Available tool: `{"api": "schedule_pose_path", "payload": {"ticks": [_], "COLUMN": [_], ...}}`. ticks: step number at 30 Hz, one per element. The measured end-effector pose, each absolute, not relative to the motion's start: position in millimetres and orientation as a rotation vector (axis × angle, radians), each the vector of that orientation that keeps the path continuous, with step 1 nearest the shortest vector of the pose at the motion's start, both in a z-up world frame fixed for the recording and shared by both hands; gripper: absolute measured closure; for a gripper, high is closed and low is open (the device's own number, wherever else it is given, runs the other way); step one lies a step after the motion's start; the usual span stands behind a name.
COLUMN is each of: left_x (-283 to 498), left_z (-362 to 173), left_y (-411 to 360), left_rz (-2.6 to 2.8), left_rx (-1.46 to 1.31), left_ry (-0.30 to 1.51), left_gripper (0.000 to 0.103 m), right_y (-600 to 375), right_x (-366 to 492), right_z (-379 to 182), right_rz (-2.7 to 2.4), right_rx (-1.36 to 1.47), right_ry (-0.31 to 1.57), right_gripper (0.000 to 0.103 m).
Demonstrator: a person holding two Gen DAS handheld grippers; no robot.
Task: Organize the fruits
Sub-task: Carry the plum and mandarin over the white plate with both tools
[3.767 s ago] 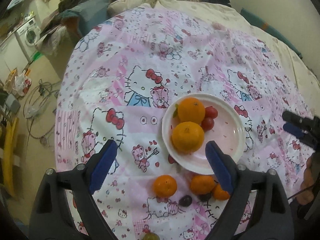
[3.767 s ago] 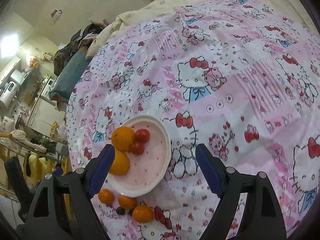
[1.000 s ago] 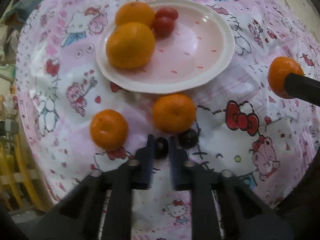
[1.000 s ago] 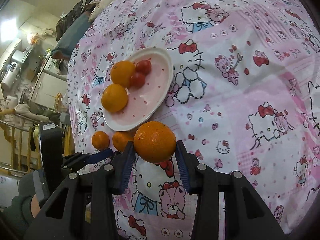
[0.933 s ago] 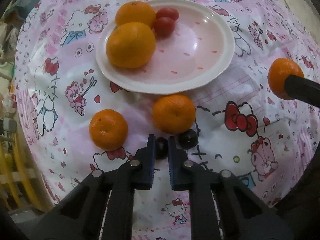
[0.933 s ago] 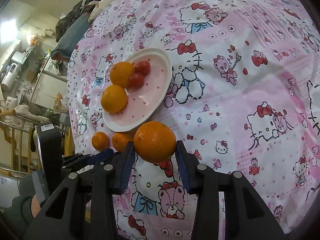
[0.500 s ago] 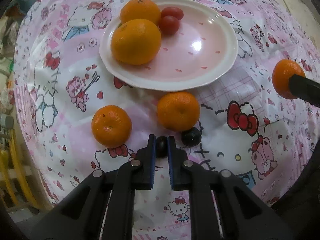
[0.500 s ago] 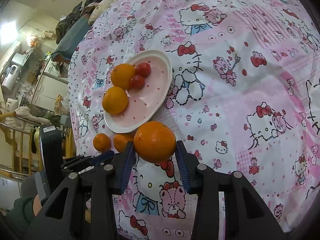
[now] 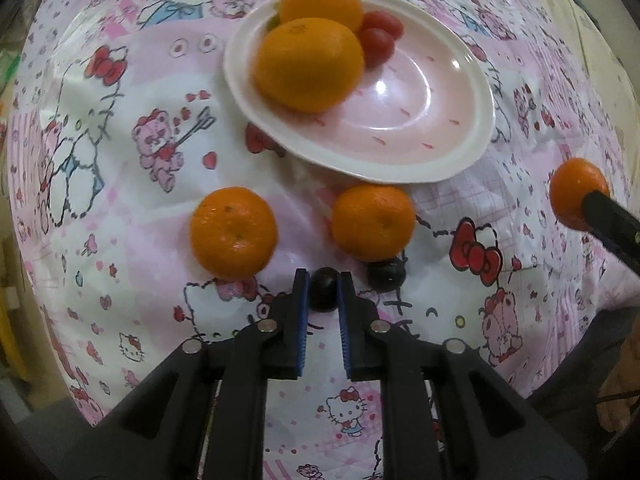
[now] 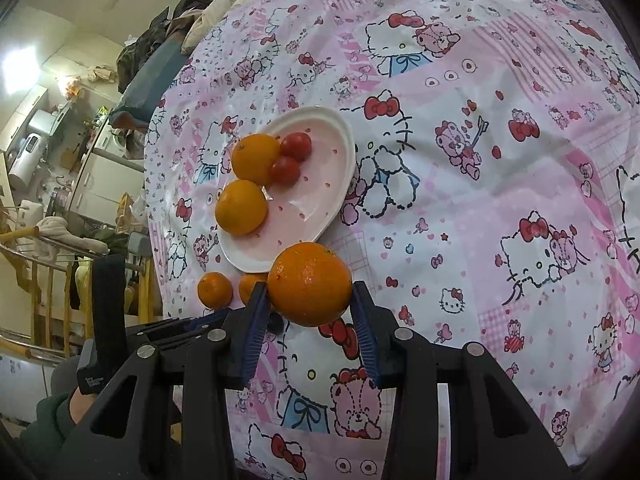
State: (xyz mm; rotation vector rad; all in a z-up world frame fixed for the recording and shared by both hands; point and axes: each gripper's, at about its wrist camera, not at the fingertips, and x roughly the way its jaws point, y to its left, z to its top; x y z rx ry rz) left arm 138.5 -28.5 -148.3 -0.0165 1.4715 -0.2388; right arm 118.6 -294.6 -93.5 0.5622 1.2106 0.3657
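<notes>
Dark and small, a grape (image 9: 323, 290) sits pinched between the blue pads of the left gripper (image 9: 323, 289), whose fingers are drawn almost together around it. Half a second ago the view was nearly the same, but now the plate and the fruits look a little nearer and lower in the frame, so I judge that the gripper has started to carry the grape up and forward. A second dark grape (image 9: 385, 273) stays on the cloth just beside it, touching the nearer of two loose mandarins (image 9: 373, 222); the other loose mandarin (image 9: 233, 230) lies to the left, apart from both.

Further out stands the white plate (image 9: 460, 160), which already holds two big oranges (image 9: 308, 64) and two cherry tomatoes (image 9: 378, 42), with its right half free.

The right gripper (image 10: 310, 304) holds a mandarin (image 10: 310, 283) squeezed between its pads, lifted over the cartoon-cat bedcover (image 10: 500, 128) and just near the close rim of the plate. Since a second ago it has moved very little.

For the task this means that both tools are now loaded at once, and each fruit has only a short way to the free part of the plate. After that, I think one grape and two mandarins are left on the cover.
</notes>
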Motion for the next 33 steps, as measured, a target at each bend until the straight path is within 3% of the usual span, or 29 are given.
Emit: {"api": "schedule_pose_path", "payload": {"ticks": [1,3,9,12,22,33], "left_x": [138,136,134,135,127,104], "left_z": [-149,-152,-160,-159,-138,-72], "left_y": [-33,-40,-54,-63,-69,-51], "left_rz": [-0.238,-0.235,-0.236,-0.229,-0.223,-0.162], "left_rx": [0.002,0.023,0.11,0.145,0.141,0.084], "left_ry": [1.477,1.496,1.497,1.478,1.442,1.291], "left_gripper": [0.079,0.075,0.076,0.085,0.086,0.086], "right_y": [-295,-296,-300,-299,-296,-290], "right_x": [118,119,120,121,121,120], "right_z": [-94,-93,-93,-93,-94,-81], "right_rz": [0.365,0.363,0.345,0.346,0.353,0.406], "right_rx": [0.563,0.564,0.576,0.568,0.558,0.565], "right_ry": [1.21,1.208,1.205,1.204,1.203,1.173], "right_gripper": [0.06,0.06,0.06,0.06,0.06,0.06]}}
